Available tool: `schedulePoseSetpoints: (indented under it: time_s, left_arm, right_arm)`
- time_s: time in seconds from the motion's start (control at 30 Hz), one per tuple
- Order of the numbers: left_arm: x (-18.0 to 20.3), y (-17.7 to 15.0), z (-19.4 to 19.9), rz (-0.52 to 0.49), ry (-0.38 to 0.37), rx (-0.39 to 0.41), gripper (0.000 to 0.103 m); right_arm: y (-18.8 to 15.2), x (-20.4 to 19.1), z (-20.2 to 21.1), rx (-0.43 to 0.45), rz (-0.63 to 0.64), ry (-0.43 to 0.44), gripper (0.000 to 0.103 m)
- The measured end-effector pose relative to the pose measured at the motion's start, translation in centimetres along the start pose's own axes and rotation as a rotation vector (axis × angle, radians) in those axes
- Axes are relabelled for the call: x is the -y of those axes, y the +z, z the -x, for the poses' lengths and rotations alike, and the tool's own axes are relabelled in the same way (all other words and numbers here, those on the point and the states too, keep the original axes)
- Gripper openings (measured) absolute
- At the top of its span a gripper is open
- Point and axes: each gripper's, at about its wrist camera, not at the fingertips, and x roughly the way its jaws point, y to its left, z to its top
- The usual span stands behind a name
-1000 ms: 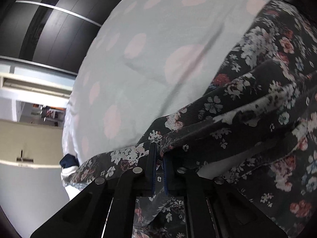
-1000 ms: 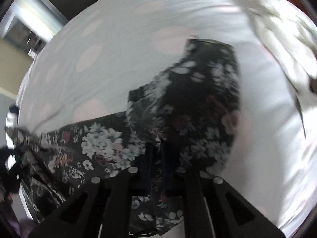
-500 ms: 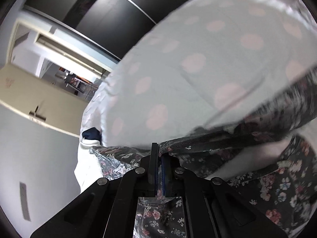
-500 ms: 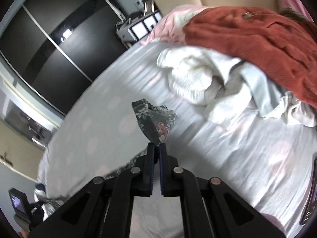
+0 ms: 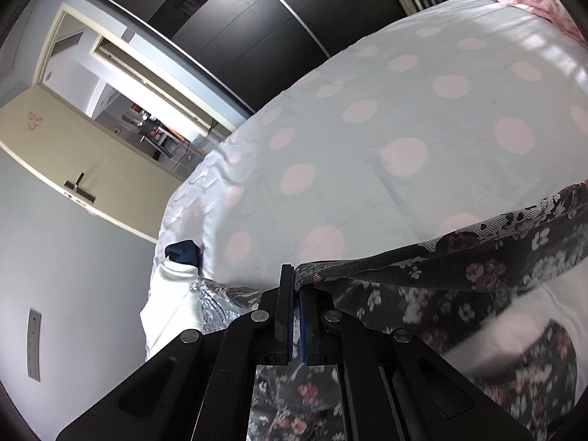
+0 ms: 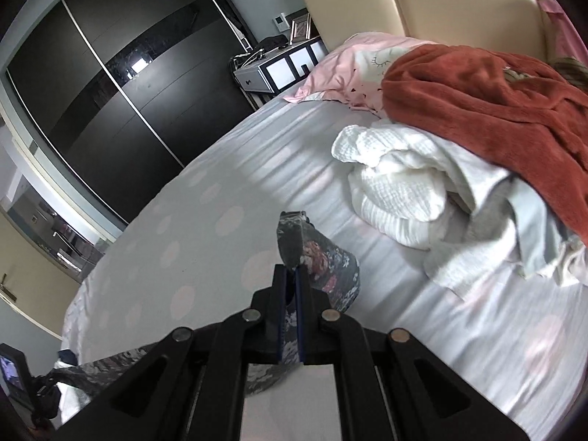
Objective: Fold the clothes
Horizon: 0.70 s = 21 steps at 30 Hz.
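Note:
A dark floral garment point(image 5: 459, 275) hangs in the air above the bed, stretched between my two grippers. My left gripper point(image 5: 296, 275) is shut on one edge of it; the cloth runs right from the jaws and droops below. My right gripper point(image 6: 290, 275) is shut on another edge, and a bunch of the floral garment point(image 6: 323, 261) sticks up past the jaws. The bed's white sheet with pink dots point(image 5: 404, 128) lies underneath.
A pile of clothes sits near the headboard: a rust-red fleece point(image 6: 496, 103), white garments point(image 6: 397, 183) and a pink pillow point(image 6: 352, 62). A dark sliding wardrobe point(image 6: 110, 84) stands beside the bed. White and navy cloth point(image 5: 176, 275) lies at the bed's corner.
Both grippers have lifted the floral garment off the sheet and tilted up, so the room and headboard pile come into view. The cloth is now taut between them.

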Motion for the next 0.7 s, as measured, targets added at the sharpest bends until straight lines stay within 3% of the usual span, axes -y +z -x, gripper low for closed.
schedulePoseSetpoints:
  time_s: [0.2, 0.33, 0.37, 0.43, 0.5, 0.53, 0.7]
  left_arm:
    - [1.6, 2.4, -4.5, -0.01, 0.033, -0.067, 0.002]
    - [2.7, 3.9, -6.8, -0.018, 0.054, -0.099, 0.002]
    - [3.0, 4.2, -7.3, -0.018, 0.06, -0.109, 0.002]
    - [3.4, 4.8, -8.1, -0.018, 0.075, -0.127, 0.003]
    - [3.7, 5.2, -8.8, -0.013, 0.092, -0.148, 0.003]
    - [3.8, 5.4, -9.2, -0.008, 0.098, -0.159, 0.003]
    - [3.8, 6.2, -10.7, 0.032, 0.112, -0.224, 0.006]
  right_arm:
    - [0.0, -0.6, -7.1, -0.017, 0.073, 0.026, 0.005]
    - [-0.3, -0.9, -9.2, -0.025, 0.116, 0.064, 0.011]
    - [-0.3, -0.8, -9.6, -0.039, 0.101, 0.086, 0.014]
    - [-0.3, -0.4, -10.2, -0.066, 0.069, 0.131, 0.038]
    - [-0.2, -0.1, -10.5, -0.074, 0.042, 0.158, 0.052]
    - [-0.1, 0.1, -10.3, -0.066, 0.029, 0.163, 0.056]
    - [0.3, 1.4, -9.7, -0.046, -0.034, 0.138, 0.058]
